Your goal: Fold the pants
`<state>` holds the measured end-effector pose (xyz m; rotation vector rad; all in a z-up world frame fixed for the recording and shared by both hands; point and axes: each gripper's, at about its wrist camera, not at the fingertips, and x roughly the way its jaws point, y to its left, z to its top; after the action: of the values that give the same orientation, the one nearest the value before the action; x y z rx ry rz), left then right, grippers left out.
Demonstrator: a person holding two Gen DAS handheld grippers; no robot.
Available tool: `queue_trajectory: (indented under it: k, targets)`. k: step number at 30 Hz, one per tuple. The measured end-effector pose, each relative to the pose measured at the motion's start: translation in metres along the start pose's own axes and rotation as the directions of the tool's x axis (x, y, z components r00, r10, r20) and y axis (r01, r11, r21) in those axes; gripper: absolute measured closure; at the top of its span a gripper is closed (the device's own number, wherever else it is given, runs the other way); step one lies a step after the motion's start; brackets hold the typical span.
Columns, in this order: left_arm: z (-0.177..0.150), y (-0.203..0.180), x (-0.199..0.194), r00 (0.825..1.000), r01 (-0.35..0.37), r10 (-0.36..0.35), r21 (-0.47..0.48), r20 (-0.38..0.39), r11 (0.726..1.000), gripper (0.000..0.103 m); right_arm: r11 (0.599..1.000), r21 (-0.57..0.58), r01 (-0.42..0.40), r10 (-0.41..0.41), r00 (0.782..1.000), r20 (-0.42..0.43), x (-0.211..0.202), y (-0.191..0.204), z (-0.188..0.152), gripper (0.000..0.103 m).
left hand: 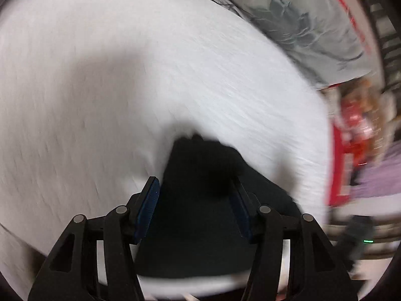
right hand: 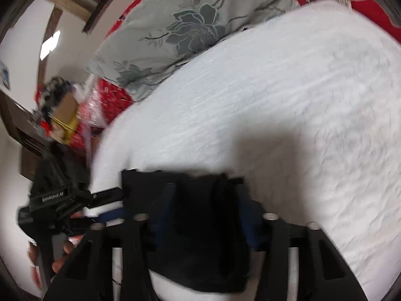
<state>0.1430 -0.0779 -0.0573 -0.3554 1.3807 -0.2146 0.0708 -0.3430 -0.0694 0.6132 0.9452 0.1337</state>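
The black pants point(left hand: 200, 200) lay at the near edge of a white textured bedspread point(left hand: 150, 75), already bunched into a compact dark bundle, and both tools were working that same near edge. In the left wrist view the left gripper point(left hand: 196, 209) stood with its blue pads point(left hand: 147, 210) apart and dark cloth filling the space between them; the picture was too smeared to say whether either pad pressed on the fabric, so I could not tell if it held anything. In the right wrist view the right gripper point(right hand: 205, 213) also had dark cloth between its fingers, with blur and black-on-black hiding the contact, so its grip could not be told either. The left tool showed there too, at the left edge, held in a person's hand point(right hand: 60, 253). A grey floral quilt point(right hand: 190, 25) lay at the far side of the bed, well apart from the pants.

The step in hand looked like laying down or releasing a fold. To do it well, both tools needed to let the cloth settle flat before drawing off, come away level and together so the upper layer was not dragged, and keep the folded edge parallel to the near edge of the bed. The soft bedspread would give under pressure, so pressing down hard risked rucking it and skewing the fold
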Motion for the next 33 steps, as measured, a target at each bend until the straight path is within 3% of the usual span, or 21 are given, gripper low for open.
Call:
queue_trajectory:
  k: [2, 4, 8, 11, 15, 20, 22, 27, 29, 31, 33]
  targets:
    - [0.004, 0.008, 0.024, 0.999, -0.015, 0.015, -0.014, -0.052, 1.000, 0.041, 1.000, -0.007, 0.031, -0.031, 0.999, -0.019, 0.011, -0.005, 0.001, 0.062]
    - [0.002, 0.012, 0.025, 0.999, -0.006, 0.005, -0.024, -0.034, 1.000, 0.039, 0.998, 0.009, 0.057, -0.056, 0.997, -0.054, 0.026, -0.015, 0.001, 0.059]
    - [-0.010, 0.013, 0.007, 1.000, -0.018, 0.019, 0.056, -0.013, 0.998, 0.039, 0.999, 0.030, 0.045, -0.042, 0.997, -0.067, 0.031, -0.017, 0.004, 0.054]
    - [-0.024, 0.017, -0.012, 0.999, -0.019, 0.016, 0.072, 0.050, 0.997, 0.039, 0.998, 0.061, -0.012, 0.017, 0.997, -0.072, 0.019, -0.017, 0.005, 0.052]
    - [-0.036, 0.009, -0.022, 0.991, -0.079, 0.065, 0.120, 0.119, 0.990, 0.039, 0.995, 0.090, -0.040, 0.046, 0.997, -0.069, 0.001, -0.020, -0.005, 0.045]
    - [-0.049, 0.008, -0.027, 0.987, -0.097, 0.077, 0.146, 0.139, 0.985, 0.039, 0.997, 0.074, -0.015, 0.020, 0.997, -0.078, -0.012, -0.017, -0.021, 0.045]
    - [-0.052, 0.010, -0.029, 0.987, -0.099, 0.079, 0.148, 0.138, 0.984, 0.039, 0.998, 0.068, -0.011, 0.016, 0.997, -0.081, -0.017, -0.016, -0.028, 0.038]
    - [-0.054, 0.016, -0.031, 0.986, -0.123, 0.105, 0.147, 0.128, 0.981, 0.039, 0.999, 0.044, 0.023, -0.019, 0.996, -0.092, -0.022, -0.010, -0.037, 0.034]
    - [-0.051, 0.027, -0.038, 0.984, -0.115, 0.095, 0.123, 0.153, 0.986, 0.039, 0.998, 0.045, 0.037, -0.033, 0.995, -0.093, -0.023, -0.010, -0.037, 0.032]
    - [-0.045, 0.043, -0.045, 0.982, -0.047, 0.033, 0.072, 0.184, 0.996, 0.039, 0.998, 0.054, 0.043, -0.039, 0.996, -0.085, -0.025, -0.012, -0.036, 0.030]
    - [-0.036, 0.056, -0.044, 0.986, 0.032, -0.037, 0.034, 0.160, 0.999, 0.039, 0.997, 0.063, 0.043, -0.039, 0.997, -0.074, -0.025, -0.015, -0.034, 0.027]
